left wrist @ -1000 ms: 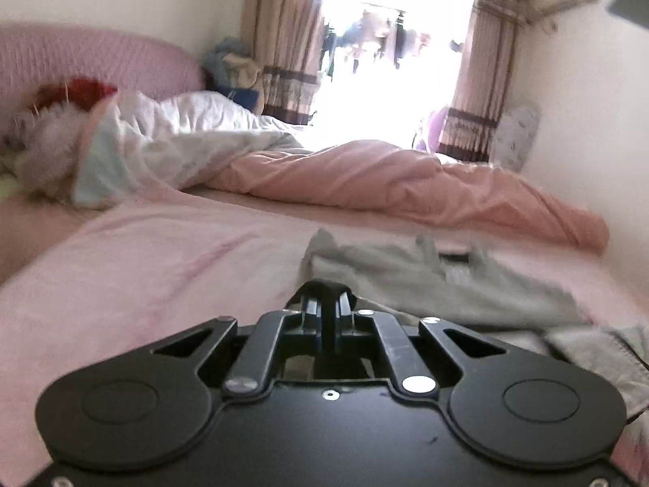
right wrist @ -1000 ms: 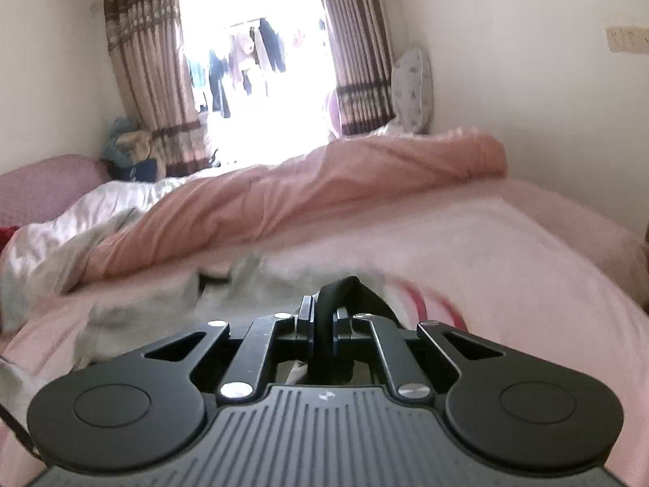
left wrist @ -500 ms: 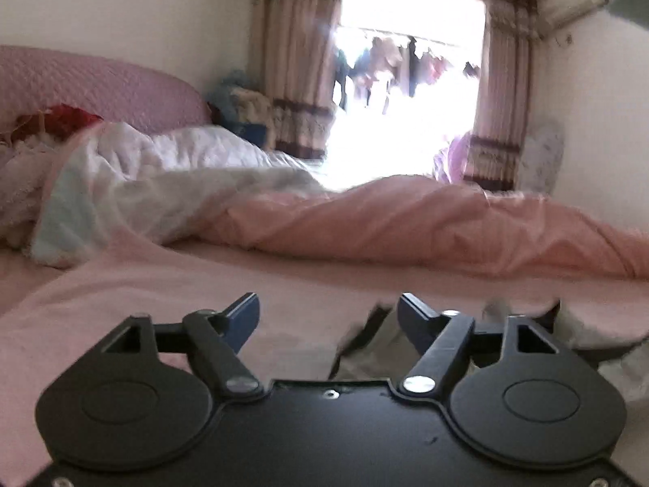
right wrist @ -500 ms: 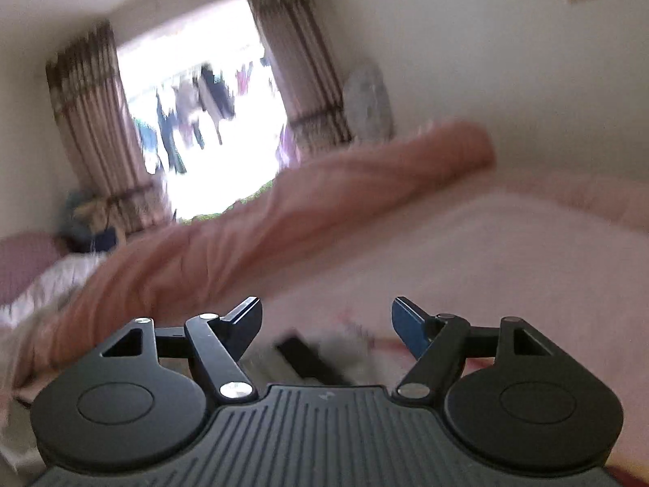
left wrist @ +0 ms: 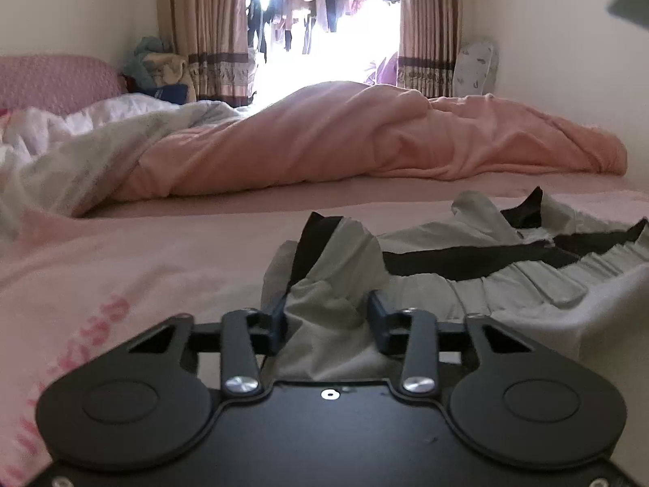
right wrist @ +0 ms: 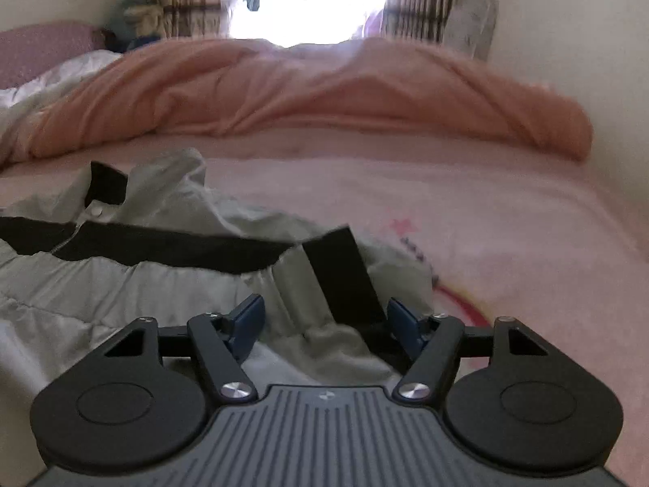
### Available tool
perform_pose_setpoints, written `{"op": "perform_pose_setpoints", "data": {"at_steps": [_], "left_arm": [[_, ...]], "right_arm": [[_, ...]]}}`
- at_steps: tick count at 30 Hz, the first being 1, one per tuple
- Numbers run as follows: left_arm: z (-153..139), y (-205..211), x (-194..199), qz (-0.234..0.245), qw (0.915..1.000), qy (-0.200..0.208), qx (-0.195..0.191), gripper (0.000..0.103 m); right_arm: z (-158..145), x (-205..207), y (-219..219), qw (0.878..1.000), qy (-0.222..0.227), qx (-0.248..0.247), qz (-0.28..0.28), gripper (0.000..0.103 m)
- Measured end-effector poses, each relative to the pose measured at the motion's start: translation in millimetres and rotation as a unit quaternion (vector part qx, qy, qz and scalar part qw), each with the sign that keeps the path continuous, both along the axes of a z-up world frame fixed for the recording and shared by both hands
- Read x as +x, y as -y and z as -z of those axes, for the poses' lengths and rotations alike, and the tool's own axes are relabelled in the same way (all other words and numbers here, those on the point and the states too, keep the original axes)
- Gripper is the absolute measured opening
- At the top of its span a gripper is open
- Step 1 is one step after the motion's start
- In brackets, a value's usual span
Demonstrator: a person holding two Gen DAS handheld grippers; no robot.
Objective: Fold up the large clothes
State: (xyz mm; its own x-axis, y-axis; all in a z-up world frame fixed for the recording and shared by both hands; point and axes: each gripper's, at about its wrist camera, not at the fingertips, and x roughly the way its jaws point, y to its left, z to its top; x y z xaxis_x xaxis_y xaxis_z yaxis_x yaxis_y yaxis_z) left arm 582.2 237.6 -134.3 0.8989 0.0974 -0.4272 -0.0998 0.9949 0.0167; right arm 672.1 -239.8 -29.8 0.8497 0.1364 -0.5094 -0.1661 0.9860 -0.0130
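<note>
A light grey garment with black bands (left wrist: 466, 280) lies spread on the pink bed sheet (left wrist: 142, 251). In the left wrist view my left gripper (left wrist: 326, 318) is open, with a raised grey fold at the garment's left corner standing between the jaws. In the right wrist view the garment (right wrist: 134, 284) fills the left and centre. My right gripper (right wrist: 324, 316) is open over its right corner, where a black strip (right wrist: 342, 276) and grey cloth lie between the jaws.
A bunched pink duvet (left wrist: 365, 142) lies across the far side of the bed, with white bedding (left wrist: 81, 138) to its left. A pink headboard (left wrist: 52, 81) is at far left. Curtains and a bright window (left wrist: 324, 20) stand behind. A wall (right wrist: 588, 40) borders the right.
Both grippers were shut a second ago, opened half a second ago, and now sit lower, each with a corner of the garment between its open jaws.
</note>
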Motion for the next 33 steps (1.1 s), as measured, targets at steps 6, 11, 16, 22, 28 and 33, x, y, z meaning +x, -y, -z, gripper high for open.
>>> {"op": "perform_pose_setpoints", "data": {"at_steps": [6, 11, 16, 22, 28, 33], "left_arm": [[-28, 21, -18, -0.010, 0.9981, 0.060, 0.003, 0.008], [-61, 37, -31, -0.026, 0.9874, 0.154, 0.025, 0.009], [-39, 14, 13, -0.048, 0.9924, 0.106, -0.041, 0.012], [-4, 3, 54, -0.082, 0.9955, 0.015, -0.044, 0.047], [-53, 12, 13, -0.234, 0.9651, 0.111, 0.036, 0.103], [-92, 42, -11, -0.143, 0.9780, 0.130, -0.078, 0.103]], "right_arm": [[-18, -39, -1, 0.995, 0.096, 0.030, 0.028, 0.016], [-48, -77, 1, 0.973, 0.208, 0.043, 0.087, 0.015], [-33, -51, 8, 0.974, 0.191, 0.080, 0.095, 0.015], [14, 5, 38, 0.978, 0.056, 0.156, 0.128, 0.044], [-23, -65, 76, 0.929, 0.176, 0.208, 0.249, 0.065], [-48, -95, 53, 0.926, 0.146, 0.326, 0.120, 0.046]]}}
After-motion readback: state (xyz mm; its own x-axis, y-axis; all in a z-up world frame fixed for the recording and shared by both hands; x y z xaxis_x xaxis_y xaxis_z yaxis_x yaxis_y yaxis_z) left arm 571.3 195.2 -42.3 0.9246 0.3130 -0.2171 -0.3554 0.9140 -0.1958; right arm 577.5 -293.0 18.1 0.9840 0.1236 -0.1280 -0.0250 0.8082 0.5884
